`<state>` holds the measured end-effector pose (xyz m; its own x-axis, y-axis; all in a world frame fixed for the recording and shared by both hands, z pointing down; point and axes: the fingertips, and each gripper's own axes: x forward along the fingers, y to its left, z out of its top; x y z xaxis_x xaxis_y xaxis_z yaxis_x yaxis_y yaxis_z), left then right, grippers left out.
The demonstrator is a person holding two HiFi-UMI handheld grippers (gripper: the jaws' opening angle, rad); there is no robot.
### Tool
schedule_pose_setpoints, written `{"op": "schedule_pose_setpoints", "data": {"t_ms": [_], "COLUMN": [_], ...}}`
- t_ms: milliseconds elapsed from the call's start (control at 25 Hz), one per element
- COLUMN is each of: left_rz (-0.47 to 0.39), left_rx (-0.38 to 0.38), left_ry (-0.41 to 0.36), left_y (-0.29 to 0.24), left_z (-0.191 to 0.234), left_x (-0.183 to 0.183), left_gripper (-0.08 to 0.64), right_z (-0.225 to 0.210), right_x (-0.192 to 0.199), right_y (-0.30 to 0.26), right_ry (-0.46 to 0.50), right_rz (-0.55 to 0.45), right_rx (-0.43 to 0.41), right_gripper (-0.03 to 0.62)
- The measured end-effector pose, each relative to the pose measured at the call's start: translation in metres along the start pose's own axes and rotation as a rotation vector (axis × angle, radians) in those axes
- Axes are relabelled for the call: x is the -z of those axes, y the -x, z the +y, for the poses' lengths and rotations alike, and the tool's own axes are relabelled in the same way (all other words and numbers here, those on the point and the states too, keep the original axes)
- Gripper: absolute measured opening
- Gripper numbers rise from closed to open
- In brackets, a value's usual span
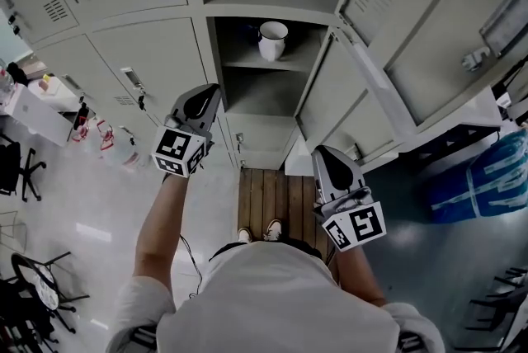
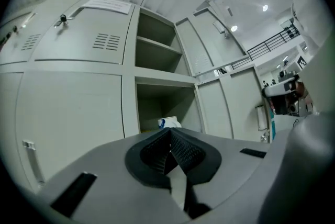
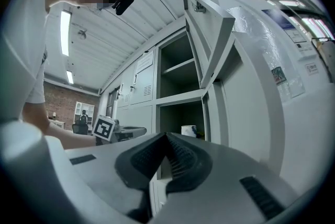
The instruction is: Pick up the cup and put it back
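Cup (image 1: 273, 40): white, upright on shelf (image 1: 243, 60) inside open locker (image 1: 213, 54), well apart from both my tools. My guess is ceramic: stiff, some weight, glazed and so slippery, would chip if knocked on metal. Handle not made out from here. My left gripper (image 1: 206, 96): jaws together, nothing between. My right gripper (image 1: 326, 157): same, closed and empty. Must spread jaws before reach. Best hold, I judge: pinch rim wall, one pad inside, one outside. Keep cup upright.
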<state>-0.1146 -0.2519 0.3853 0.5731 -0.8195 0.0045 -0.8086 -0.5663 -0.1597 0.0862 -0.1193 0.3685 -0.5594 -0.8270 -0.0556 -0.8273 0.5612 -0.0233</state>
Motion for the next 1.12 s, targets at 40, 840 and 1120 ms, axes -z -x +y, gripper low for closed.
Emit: {"op": "schedule_pose_setpoints", "data": {"t_ms": [40, 840, 1120], "left_rz": [-0.007, -0.086, -0.133], "left_rx": [-0.006, -0.132, -0.243], "left_ry": [-0.003, 0.031, 0.036], "left_y": [0.006, 0.150, 0.188], "left_z": [0.002, -0.010, -0.016], "left_x": [-0.004, -0.036, -0.046], "left_gripper": [0.021, 0.021, 0.021], "right_z": [-0.001, -0.027, -0.033], "right_x": [0.000, -0.003, -0.006], "right_y": [-0.001, 0.002, 0.008], "right_ry": [-0.001, -0.026, -0.021], "right_rz": [-0.002, -0.026, -0.030], "right_rx": [0.000, 0.068, 0.095], "right_gripper": [0.017, 0.017, 0.017]}}
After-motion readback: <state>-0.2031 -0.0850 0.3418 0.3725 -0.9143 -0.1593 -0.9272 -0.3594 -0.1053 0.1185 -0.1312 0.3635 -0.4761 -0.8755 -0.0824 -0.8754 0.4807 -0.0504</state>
